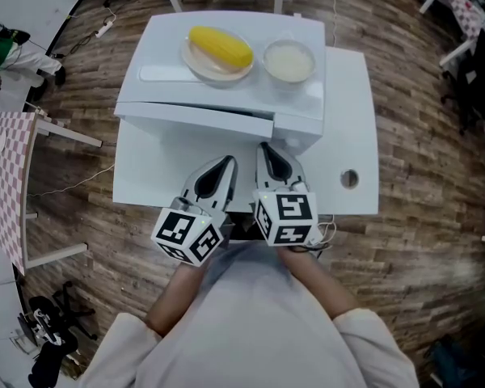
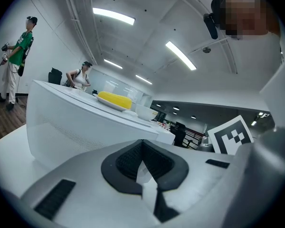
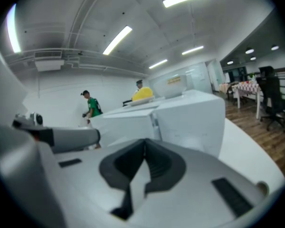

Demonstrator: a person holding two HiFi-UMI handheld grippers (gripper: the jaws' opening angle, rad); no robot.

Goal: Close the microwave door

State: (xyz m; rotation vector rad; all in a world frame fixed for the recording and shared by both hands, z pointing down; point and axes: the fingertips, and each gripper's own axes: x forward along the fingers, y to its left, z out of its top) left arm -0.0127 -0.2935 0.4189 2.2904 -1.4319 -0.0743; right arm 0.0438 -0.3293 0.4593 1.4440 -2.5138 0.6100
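Observation:
A white microwave (image 1: 166, 39) stands on a white table (image 1: 352, 111). Its door (image 1: 194, 121) faces me and lies almost flush with the control panel (image 1: 297, 129); I cannot tell whether a small gap is left at its right edge. Both grippers hover side by side over the table just in front of it. The left gripper (image 1: 225, 163) is shut and empty, tips short of the door. The right gripper (image 1: 266, 147) is shut and empty, tips close under the seam between door and panel. The microwave (image 2: 71, 122) rises ahead in the left gripper view behind the left gripper (image 2: 142, 145). In the right gripper view the seam (image 3: 155, 121) shows beyond the right gripper (image 3: 145, 145).
On top of the microwave sit a plate (image 1: 200, 65) with a yellow corn cob (image 1: 220, 47) and a white bowl (image 1: 288, 61). The table has a round cable hole (image 1: 349, 178) at the right. A checkered table (image 1: 4, 176) stands at the left. People stand far off.

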